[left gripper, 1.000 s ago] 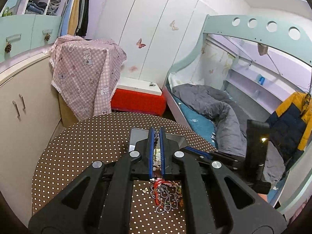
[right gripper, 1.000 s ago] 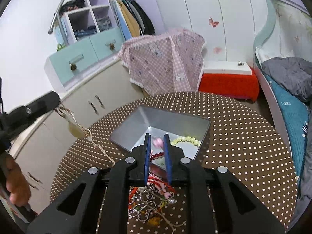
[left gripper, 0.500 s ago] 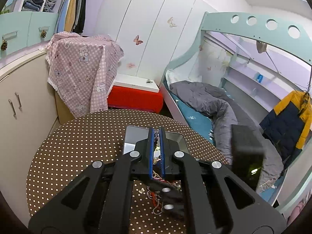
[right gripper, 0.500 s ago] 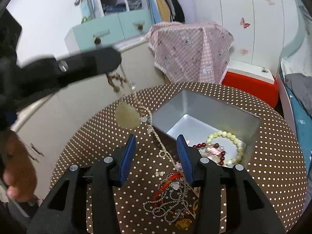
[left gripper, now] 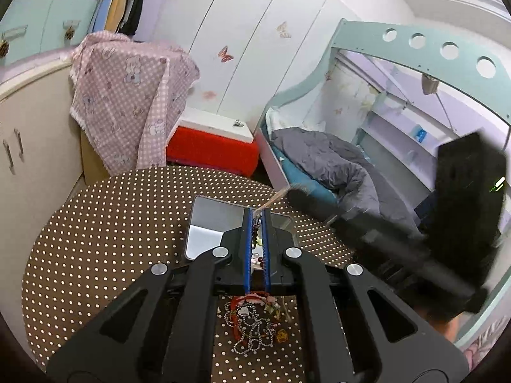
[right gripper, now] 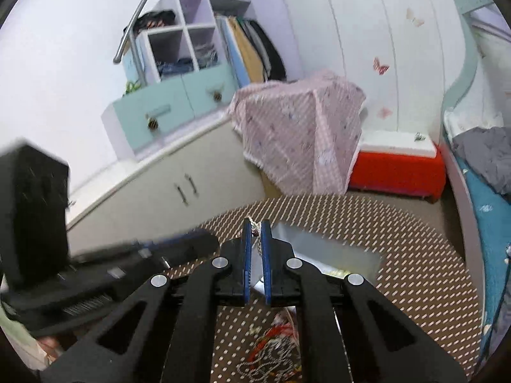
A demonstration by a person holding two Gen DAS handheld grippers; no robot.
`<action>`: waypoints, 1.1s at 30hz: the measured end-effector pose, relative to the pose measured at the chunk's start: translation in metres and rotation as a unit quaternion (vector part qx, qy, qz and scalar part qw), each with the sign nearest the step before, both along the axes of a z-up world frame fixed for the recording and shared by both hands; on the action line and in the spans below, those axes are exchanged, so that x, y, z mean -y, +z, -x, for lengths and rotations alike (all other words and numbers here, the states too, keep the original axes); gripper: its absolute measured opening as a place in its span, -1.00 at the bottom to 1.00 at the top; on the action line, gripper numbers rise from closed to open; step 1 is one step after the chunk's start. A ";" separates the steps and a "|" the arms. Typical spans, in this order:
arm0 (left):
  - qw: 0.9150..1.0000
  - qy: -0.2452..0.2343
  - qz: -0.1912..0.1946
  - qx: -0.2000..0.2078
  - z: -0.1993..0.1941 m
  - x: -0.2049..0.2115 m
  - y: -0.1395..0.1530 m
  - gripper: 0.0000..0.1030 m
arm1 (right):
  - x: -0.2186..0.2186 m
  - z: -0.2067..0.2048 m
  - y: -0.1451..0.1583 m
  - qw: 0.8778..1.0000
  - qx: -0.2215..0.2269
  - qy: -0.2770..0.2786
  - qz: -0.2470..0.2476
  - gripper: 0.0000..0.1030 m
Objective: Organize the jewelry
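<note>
Both tongs are pinched tight on the same thin chain: my left tongs (left gripper: pixel 256 215) hold it at their tips, and my right tongs (right gripper: pixel 256 225), whose jaws have just been closing, grip another part of it, with the chain (right gripper: pixel 254 223) showing as a pale strand between the blue pads. From the left view the strand runs up and to the right toward the other tool (blurred there, so I cannot follow it all the way).

As I judge it, the job is partly done. The metal tray (left gripper: pixel 210 220) near the far edge of the surface (left gripper: pixel 105 233) already has some beads in it, seen between my left tongs. A tangled heap of jewelry (left gripper: pixel 252 325) sits at the near edge, below both tools, so most of the sorting is left.

Room is fair: the spotted cloth to the left of the tray is bare. The far right edge drops toward the bed (left gripper: pixel 322 159), and my two tools are close together, so I would watch that the chain does not snag the heap.
</note>
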State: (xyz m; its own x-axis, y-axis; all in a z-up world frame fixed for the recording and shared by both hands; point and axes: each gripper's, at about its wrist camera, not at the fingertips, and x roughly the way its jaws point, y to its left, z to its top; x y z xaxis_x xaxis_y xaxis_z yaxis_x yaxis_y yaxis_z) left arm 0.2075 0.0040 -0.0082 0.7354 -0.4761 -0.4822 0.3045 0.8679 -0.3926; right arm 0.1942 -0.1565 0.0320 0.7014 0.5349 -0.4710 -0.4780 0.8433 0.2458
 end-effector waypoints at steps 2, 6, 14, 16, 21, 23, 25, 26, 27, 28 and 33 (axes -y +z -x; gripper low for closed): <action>1.000 0.000 0.001 -0.004 -0.003 0.001 -0.003 -0.89 | 0.005 -0.002 0.013 1.000 0.011 -0.006 0.000 -0.92; 1.000 0.001 0.004 -0.016 -0.010 0.006 -0.011 -0.89 | 0.008 -0.005 0.031 0.999 0.030 -0.011 0.004 -0.92; 0.999 0.007 -0.011 -0.042 -0.019 0.010 -0.022 -0.87 | 0.008 -0.008 0.055 0.998 0.065 -0.020 0.019 -1.00; 0.999 0.010 -0.015 -0.043 -0.019 0.011 -0.023 -0.87 | 0.008 -0.009 0.058 0.997 0.067 -0.018 0.023 -1.00; 0.998 0.003 -0.031 -0.056 -0.023 0.016 -0.027 -0.87 | 0.007 -0.016 0.046 0.997 0.056 -0.025 0.035 -1.00; 0.997 0.002 -0.033 -0.063 -0.024 0.016 -0.031 -0.87 | 0.010 -0.022 0.032 0.998 0.036 -0.029 0.036 -1.00; 0.997 0.001 -0.034 -0.069 -0.024 0.017 -0.035 -0.87 | 0.012 -0.026 0.020 0.999 0.022 -0.030 0.037 -1.00; 0.997 0.000 -0.036 -0.071 -0.023 0.018 -0.036 -0.87 | 0.013 -0.027 0.015 0.999 0.017 -0.032 0.040 -1.00; 0.996 -0.002 -0.040 -0.074 -0.023 0.019 -0.038 -0.87 | 0.012 -0.028 0.012 0.999 0.013 -0.033 0.042 -1.00; 0.996 -0.003 -0.044 -0.077 -0.023 0.020 -0.040 -0.87 | 0.012 -0.029 0.009 0.998 0.006 -0.032 0.044 -1.00; 0.995 -0.004 -0.055 -0.089 -0.021 0.021 -0.047 -0.87 | 0.012 -0.039 -0.023 0.997 -0.051 -0.021 0.056 -1.00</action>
State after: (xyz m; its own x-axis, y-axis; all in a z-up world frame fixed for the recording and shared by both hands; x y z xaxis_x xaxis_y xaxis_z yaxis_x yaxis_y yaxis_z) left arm 0.2285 -0.0168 -0.0556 0.6306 -0.4188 -0.6534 0.2453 0.9063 -0.3442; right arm 0.2335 -0.1681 0.0092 0.6674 0.4460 -0.5964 -0.4184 0.8871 0.1952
